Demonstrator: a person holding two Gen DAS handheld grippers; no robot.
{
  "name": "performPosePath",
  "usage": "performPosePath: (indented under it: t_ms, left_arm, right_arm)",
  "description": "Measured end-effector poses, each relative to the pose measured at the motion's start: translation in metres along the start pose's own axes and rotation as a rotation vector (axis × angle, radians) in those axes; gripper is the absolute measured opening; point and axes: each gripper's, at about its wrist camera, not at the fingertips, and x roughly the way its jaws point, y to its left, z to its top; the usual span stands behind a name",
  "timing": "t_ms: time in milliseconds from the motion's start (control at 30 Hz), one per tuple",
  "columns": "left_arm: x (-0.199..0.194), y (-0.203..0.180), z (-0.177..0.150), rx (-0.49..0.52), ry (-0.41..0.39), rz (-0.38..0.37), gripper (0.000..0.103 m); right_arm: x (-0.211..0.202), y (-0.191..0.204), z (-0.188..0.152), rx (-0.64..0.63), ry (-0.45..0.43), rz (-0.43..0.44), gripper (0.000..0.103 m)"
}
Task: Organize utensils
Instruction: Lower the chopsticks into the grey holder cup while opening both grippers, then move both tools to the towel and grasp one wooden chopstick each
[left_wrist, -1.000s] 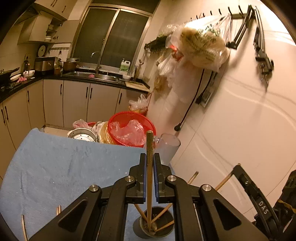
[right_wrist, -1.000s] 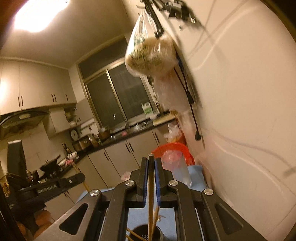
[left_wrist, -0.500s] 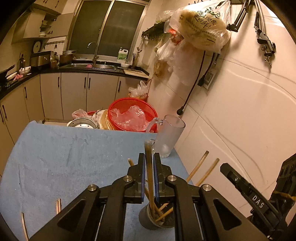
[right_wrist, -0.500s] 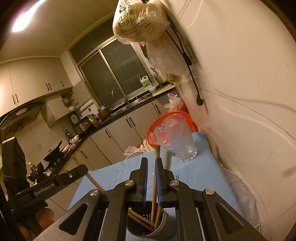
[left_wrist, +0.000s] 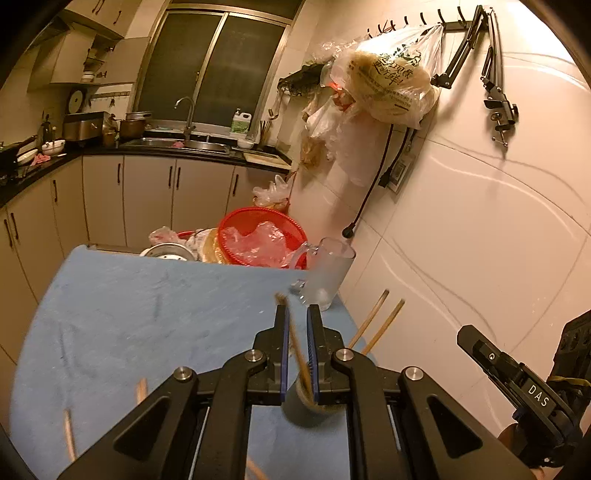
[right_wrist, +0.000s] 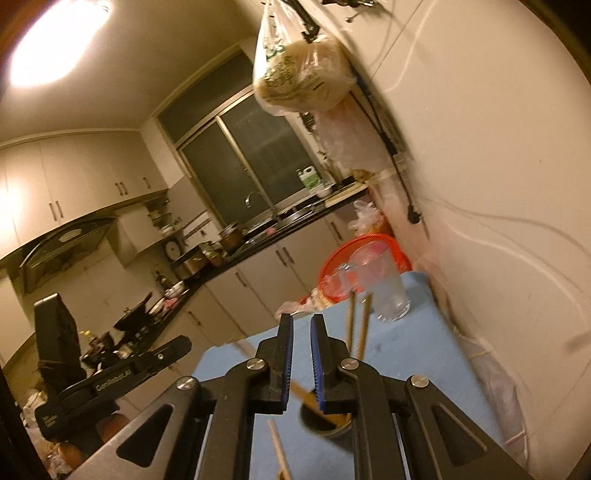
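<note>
A dark round utensil cup (left_wrist: 304, 404) stands on the blue cloth (left_wrist: 147, 314) and holds several wooden chopsticks. My left gripper (left_wrist: 296, 314) is just above it, jaws a little apart, with one chopstick (left_wrist: 293, 339) leaning loose between them, its lower end in the cup. Two more chopsticks (left_wrist: 373, 325) stick out of the cup to the right. In the right wrist view the cup (right_wrist: 325, 417) sits below my right gripper (right_wrist: 301, 321), which is open and empty; two chopsticks (right_wrist: 358, 321) rise beside it. Loose chopsticks (left_wrist: 68, 432) lie on the cloth at the left.
A frosted glass mug (left_wrist: 328, 273) stands at the cloth's far right corner by the white wall (left_wrist: 480, 240). A red basket (left_wrist: 262, 236) with plastic bags sits behind the table. The other gripper's body (left_wrist: 517, 384) is at the right.
Both grippers have opened a little and let go of their chopsticks, which dropped into the cup. The left one's chopstick now leans tilted between the jaws. The right view has tipped upward.
</note>
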Motion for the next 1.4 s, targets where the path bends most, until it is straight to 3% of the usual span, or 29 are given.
performPosePath:
  t_ms: [267, 567, 800, 1067, 1400]
  left_arm:
    - [-0.043, 0.057, -0.046, -0.026, 0.058, 0.086, 0.009]
    - [-0.063, 0.155, -0.106, -0.157, 0.179, 0.205, 0.009]
    - [-0.060, 0.207, -0.138, -0.261, 0.264, 0.258, 0.009]
    - [-0.056, 0.232, -0.156, -0.313, 0.314, 0.294, 0.009]
    - [-0.059, 0.236, -0.166, -0.283, 0.329, 0.292, 0.009]
  right_arm:
    - [0.006, 0.030, -0.065, -0.039, 0.170, 0.058, 0.011]
    - [0.044, 0.033, -0.135, -0.029, 0.380, 0.027, 0.011]
    - [0.065, 0.032, -0.163, -0.021, 0.498, -0.002, 0.011]
    - [0.089, 0.020, -0.184, -0.014, 0.617, -0.040, 0.011]
    - [0.132, 0.048, -0.211, -0.220, 0.690, -0.113, 0.011]
